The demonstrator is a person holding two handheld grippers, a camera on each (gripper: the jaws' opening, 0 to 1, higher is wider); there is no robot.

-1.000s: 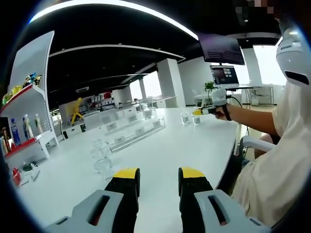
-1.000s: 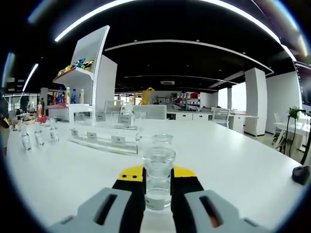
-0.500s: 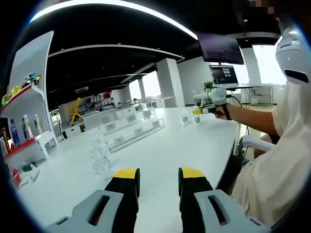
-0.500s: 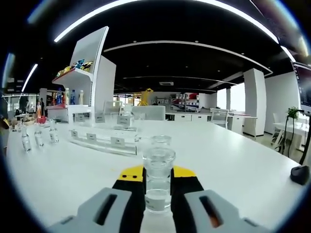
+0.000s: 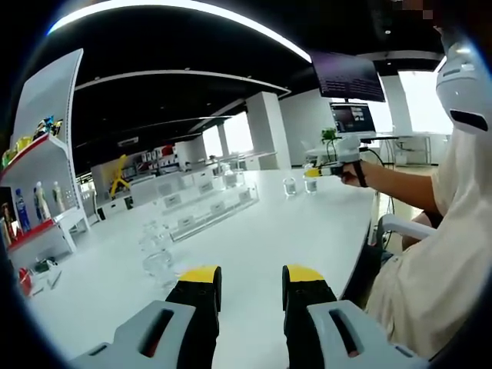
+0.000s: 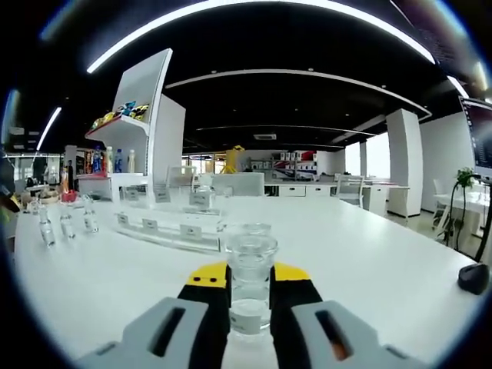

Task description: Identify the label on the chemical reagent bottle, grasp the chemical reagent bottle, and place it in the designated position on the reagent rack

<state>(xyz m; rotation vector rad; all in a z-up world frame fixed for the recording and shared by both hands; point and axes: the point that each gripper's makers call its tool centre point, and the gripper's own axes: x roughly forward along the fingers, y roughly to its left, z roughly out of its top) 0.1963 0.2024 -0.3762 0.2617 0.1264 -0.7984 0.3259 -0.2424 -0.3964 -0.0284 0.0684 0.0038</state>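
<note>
Right gripper view: the right gripper (image 6: 250, 288) pinches a clear glass bottle (image 6: 251, 283) between its yellow-tipped jaws. The bottle stands upright, its wide round mouth uppermost and a white label on its lower part; the label's writing is too small to read. A second clear bottle (image 6: 247, 229) stands on the white table (image 6: 369, 261) just behind the held one. Farther back on the table lies a clear stepped rack (image 6: 173, 219) bearing small white tags, and three small bottles (image 6: 68, 223) stand in a row near the table's left edge. A white shelf unit (image 6: 142, 131) with coloured goods rises behind the rack.

Left gripper view: the left gripper (image 5: 250, 288) is held low over the table (image 5: 292, 223), its jaws spread apart with nothing between them. Several clear bottles (image 5: 157, 250) stand just beyond its left jaw. The rack (image 5: 204, 204) runs across the middle of the table. At the far right, the person's hand (image 5: 355, 171) holds the right gripper (image 5: 315, 173) over two bottles (image 5: 300, 186) near the table's far edge.
</note>
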